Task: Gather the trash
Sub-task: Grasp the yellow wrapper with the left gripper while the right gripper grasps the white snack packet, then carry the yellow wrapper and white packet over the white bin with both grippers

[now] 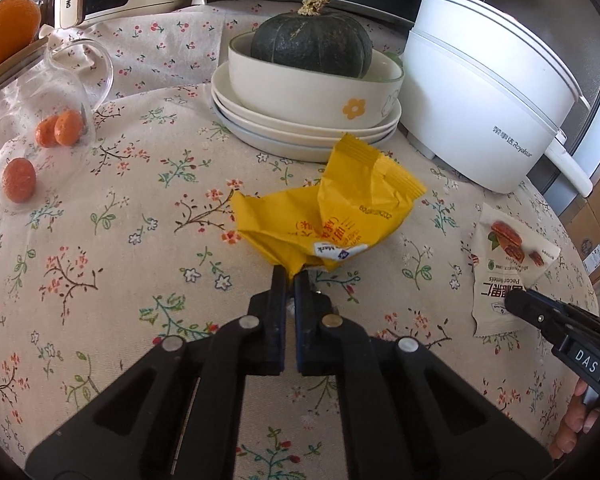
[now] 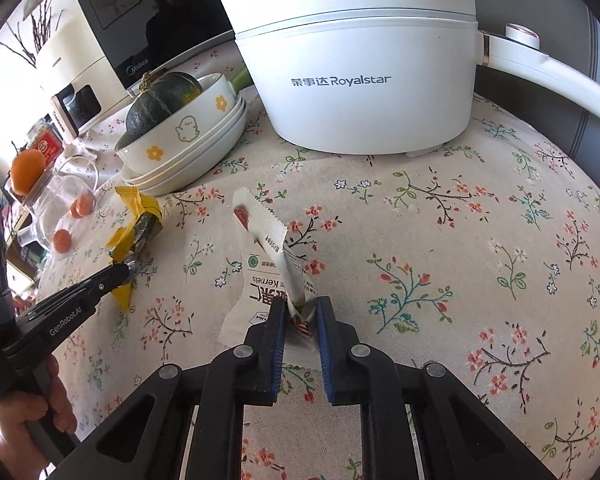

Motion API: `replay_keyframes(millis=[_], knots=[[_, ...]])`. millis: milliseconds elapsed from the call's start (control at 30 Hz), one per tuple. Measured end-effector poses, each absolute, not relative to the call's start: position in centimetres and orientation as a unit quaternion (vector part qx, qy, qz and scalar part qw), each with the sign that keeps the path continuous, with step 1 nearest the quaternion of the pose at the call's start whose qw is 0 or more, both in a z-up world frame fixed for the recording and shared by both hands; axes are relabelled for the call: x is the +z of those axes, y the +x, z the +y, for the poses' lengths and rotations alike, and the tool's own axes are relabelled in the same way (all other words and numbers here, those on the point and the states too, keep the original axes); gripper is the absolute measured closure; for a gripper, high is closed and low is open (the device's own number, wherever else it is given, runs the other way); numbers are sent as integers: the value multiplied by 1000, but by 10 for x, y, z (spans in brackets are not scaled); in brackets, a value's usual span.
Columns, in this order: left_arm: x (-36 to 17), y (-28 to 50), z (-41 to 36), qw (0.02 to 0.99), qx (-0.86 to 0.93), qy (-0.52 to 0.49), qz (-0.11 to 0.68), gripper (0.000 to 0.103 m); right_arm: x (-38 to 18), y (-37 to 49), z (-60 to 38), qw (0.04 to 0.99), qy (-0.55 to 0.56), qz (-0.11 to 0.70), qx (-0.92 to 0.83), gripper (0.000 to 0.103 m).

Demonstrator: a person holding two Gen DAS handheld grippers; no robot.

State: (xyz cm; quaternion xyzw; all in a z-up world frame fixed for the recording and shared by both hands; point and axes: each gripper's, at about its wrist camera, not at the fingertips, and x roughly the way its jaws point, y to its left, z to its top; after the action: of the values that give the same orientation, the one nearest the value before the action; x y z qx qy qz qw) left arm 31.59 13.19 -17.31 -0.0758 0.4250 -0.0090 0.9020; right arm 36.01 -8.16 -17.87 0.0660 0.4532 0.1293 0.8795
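A crumpled yellow snack wrapper lies on the floral tablecloth, and my left gripper is shut on its near edge. The same yellow wrapper shows at the left of the right wrist view, with the left gripper pinching it. A white pecan-kernel packet is buckled upward between the pads of my right gripper, which is shut on its near end. In the left wrist view the white packet lies at the right with the right gripper on it.
A white Royalstar electric pot stands behind the packet. Stacked plates and a bowl hold a dark green pumpkin. At the left stands a glass jar with small oranges. Appliances line the back edge.
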Motion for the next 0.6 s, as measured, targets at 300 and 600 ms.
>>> replay_keyframes(millis=[300, 600], knots=[[-155, 301, 118, 905, -22, -63, 421, 100, -162, 344, -98, 887, 64, 443, 118, 88], [-135, 278, 92, 907, -54, -44, 416, 100, -150, 320, -134, 886, 76, 448, 90, 88]])
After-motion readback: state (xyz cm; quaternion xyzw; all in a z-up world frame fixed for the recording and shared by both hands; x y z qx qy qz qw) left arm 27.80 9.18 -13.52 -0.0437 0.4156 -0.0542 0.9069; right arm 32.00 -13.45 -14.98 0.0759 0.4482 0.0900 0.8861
